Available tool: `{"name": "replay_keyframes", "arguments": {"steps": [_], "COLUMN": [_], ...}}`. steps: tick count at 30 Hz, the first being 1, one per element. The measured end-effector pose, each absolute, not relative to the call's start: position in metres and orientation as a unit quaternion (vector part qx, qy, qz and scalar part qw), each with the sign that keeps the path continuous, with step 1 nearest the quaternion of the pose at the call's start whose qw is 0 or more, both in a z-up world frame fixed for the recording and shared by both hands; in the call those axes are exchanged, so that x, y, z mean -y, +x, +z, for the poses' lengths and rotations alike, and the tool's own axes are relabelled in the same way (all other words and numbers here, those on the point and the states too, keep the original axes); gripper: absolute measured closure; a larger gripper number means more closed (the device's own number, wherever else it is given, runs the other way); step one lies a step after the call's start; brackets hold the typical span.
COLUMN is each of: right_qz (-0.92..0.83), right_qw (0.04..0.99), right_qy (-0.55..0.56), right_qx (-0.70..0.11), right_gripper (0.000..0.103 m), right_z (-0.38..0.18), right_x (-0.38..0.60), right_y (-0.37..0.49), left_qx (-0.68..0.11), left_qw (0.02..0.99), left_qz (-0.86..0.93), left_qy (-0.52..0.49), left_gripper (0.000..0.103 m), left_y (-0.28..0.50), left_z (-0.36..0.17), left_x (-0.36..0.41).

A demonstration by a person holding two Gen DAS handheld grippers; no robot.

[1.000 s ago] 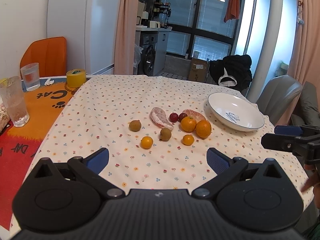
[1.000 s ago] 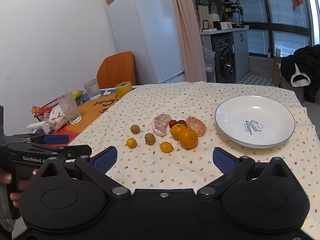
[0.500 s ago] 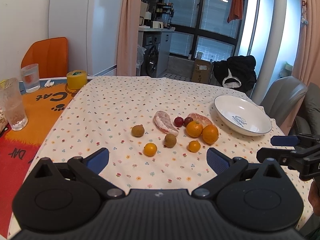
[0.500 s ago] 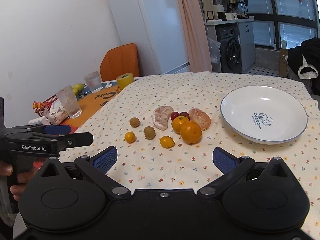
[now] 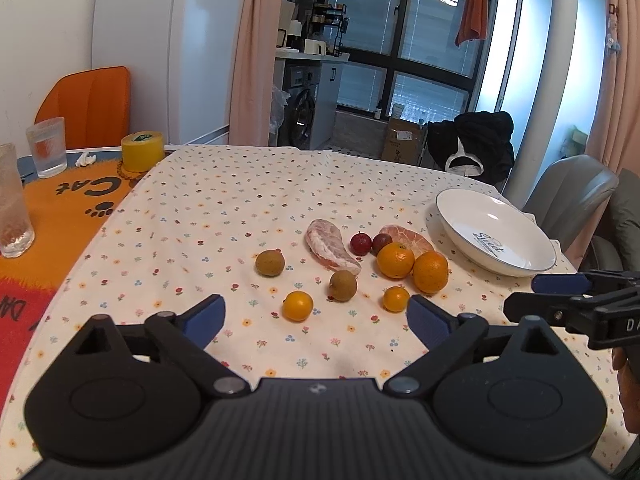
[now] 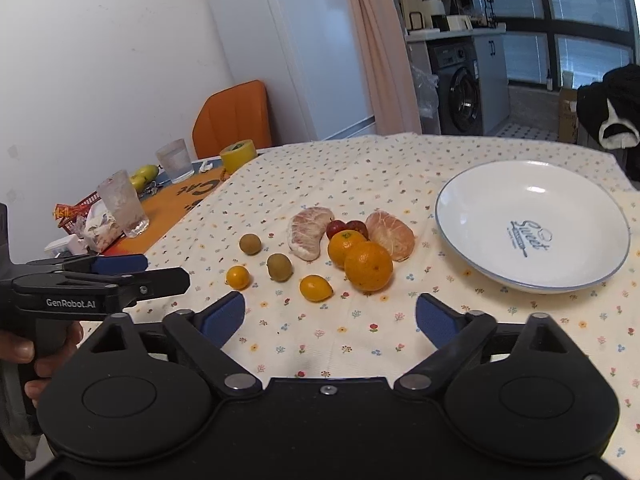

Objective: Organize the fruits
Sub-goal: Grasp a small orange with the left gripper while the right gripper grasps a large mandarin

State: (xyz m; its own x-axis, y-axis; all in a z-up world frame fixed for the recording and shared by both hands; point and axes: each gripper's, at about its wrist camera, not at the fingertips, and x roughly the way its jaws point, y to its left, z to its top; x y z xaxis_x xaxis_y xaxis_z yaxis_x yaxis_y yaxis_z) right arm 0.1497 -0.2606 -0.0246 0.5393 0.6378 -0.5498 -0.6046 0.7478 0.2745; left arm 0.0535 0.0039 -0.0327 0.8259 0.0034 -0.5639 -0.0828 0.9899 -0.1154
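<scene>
Loose fruit lies on the floral tablecloth: two oranges (image 5: 430, 271) (image 6: 368, 266), two peeled pomelo pieces (image 5: 330, 245) (image 6: 389, 235), two small red fruits (image 5: 361, 243), two brown kiwis (image 5: 343, 285) (image 6: 279, 266) and two small kumquats (image 5: 297, 305) (image 6: 316, 287). An empty white plate (image 5: 532, 268) (image 6: 472, 248) sits to their right. My left gripper (image 5: 316, 318) is open, hovering just short of the kumquats. My right gripper (image 6: 330, 316) is open too, just short of the near orange. Neither holds anything.
Two drinking glasses (image 5: 12, 200) (image 5: 47, 152) and a yellow tape roll (image 5: 142, 151) stand on the orange mat at the left. An orange chair (image 5: 86, 106) and a grey chair (image 5: 572, 196) flank the table. A person's hand (image 6: 24, 352) grips the left tool.
Both grippers have moved forward toward the fruit, which now looks larger and nearer. Both stay open; no fruit has moved.
</scene>
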Motion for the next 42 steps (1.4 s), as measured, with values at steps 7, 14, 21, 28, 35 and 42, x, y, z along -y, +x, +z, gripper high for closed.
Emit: {"name": "replay_keyframes", "arguments": {"steps": [7,14,21,28,35,42], "right_qz": [0.358,0.361,0.360,0.355,0.350,0.345], "right_qw": [0.871,0.866,0.864,0.865,0.864,0.867], "right_qy": [0.037,0.032,0.029,0.023,0.025,0.018], "right_qx": [-0.335,-0.344,-0.350,-0.355,-0.361,-0.360], "right_gripper": [0.020,0.032,0.037,0.040,0.041,0.043], "right_z": [-0.036,-0.044,-0.053,-0.060,-0.065,-0.067], "right_x": [0.260,0.256,0.250,0.245,0.237,0.230], "right_y": [0.165,0.180,0.194,0.205,0.215,0.219], "left_qx": [-0.303,-0.316,-0.323,-0.329,-0.341,-0.338], "left_qw": [0.950,0.945,0.942,0.940,0.935,0.935], "left_qz": [0.023,0.027,0.030,0.029,0.030,0.040], "left_qy": [-0.070,-0.081,-0.082,-0.088,-0.091,-0.102], "left_gripper": [0.023,0.038,0.045,0.052,0.065,0.080], "left_y": [0.068,0.083,0.095,0.106,0.117,0.116], "left_z": [-0.042,-0.056,-0.064,-0.073,-0.084,-0.085], "left_x": [-0.006,-0.011,-0.012,-0.013,-0.013,-0.017]}}
